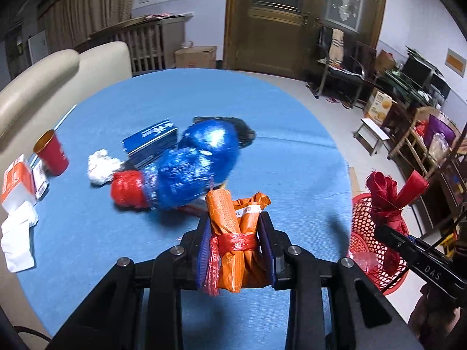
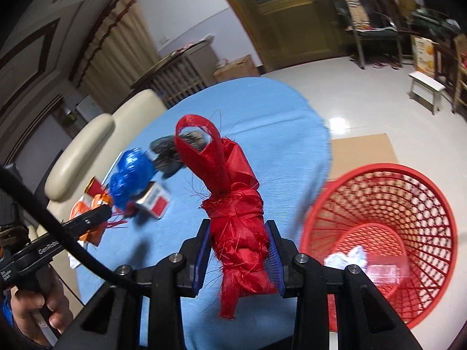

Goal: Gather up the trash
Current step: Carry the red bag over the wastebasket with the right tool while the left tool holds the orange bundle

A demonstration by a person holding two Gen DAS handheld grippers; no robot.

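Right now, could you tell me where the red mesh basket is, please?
The red mesh basket stands on the floor just off the blue table's edge, at lower right in the right wrist view, beside the red bundle.

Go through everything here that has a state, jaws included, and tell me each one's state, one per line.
left gripper: jaws shut on the orange bundle.
orange bundle: rolled, tied with a red band, held above the table.
right gripper: jaws shut on the red bundle.
red bundle: knotted, held upright.
red basket: tilted in the right wrist view, white paper inside.
red cup: upright, open.
white paper ball: crumpled, on the table.
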